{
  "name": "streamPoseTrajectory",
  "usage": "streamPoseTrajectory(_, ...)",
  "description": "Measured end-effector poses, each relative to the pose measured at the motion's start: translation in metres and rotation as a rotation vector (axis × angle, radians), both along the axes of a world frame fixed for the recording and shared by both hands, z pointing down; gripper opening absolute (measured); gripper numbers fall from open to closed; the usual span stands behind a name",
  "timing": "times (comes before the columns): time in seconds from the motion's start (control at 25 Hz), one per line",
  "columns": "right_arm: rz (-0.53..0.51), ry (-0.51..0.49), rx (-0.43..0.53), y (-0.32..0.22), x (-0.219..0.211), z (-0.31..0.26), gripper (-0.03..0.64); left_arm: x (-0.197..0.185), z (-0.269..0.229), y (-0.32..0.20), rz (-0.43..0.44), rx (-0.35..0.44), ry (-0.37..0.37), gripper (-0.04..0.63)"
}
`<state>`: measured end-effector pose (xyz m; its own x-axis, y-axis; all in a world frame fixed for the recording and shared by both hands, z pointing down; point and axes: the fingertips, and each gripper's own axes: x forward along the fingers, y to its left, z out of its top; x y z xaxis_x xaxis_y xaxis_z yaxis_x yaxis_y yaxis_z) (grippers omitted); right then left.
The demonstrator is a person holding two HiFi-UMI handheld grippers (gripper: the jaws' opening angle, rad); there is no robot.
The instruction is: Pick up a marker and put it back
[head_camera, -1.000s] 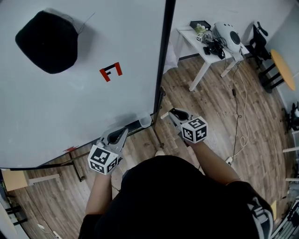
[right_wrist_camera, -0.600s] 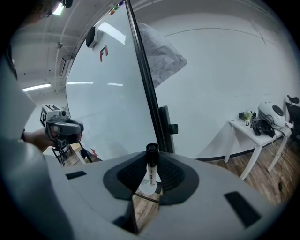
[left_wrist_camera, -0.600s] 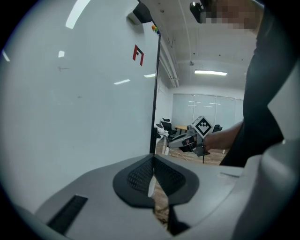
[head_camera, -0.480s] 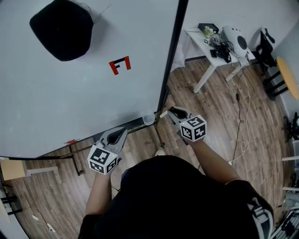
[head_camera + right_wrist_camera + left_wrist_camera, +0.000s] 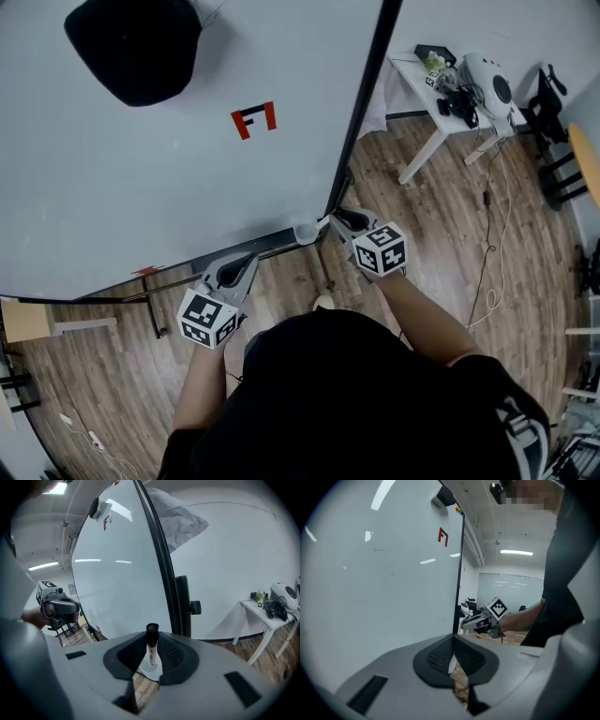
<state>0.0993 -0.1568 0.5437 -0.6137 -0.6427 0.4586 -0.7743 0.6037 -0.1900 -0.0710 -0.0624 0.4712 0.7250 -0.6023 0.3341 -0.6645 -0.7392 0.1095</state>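
Right gripper grasps the marker beside the whiteboard frame; left gripper clenched empty.

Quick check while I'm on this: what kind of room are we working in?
Probably an office or lab workroom: a large whiteboard on a stand, a white desk cluttered with gear by the wall, and cables trailing across the wooden floor.

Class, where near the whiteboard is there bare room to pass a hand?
Bare: the wood floor between whiteboard and white table. Crowded: the board's lower corner, where the right gripper holds the marker over the cup.
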Motion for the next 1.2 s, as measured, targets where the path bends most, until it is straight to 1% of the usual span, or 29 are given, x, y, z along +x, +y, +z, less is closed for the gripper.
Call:
streamPoseTrajectory(0.44, -0.071, 0.043, -0.044, -0.011, -0.023, 0.040, 0.063, -0.009, 0.008, 0.000, -0.045, -0.023, -0.006, 0.012)
streamPoseTrajectory(0.84, -0.117, 0.082, -0.104, -0.016, -0.038, 0.086, 0.063, -0.018, 0.019, -0.002, -0.085, -0.049, -0.010, 0.011)
streamPoseTrajectory(1.2, -0.143, 0.101, -0.130, -0.017, -0.045, 0.112, 0.063, -0.017, 0.024, -0.010, -0.100, -0.054, -0.004, 0.011)
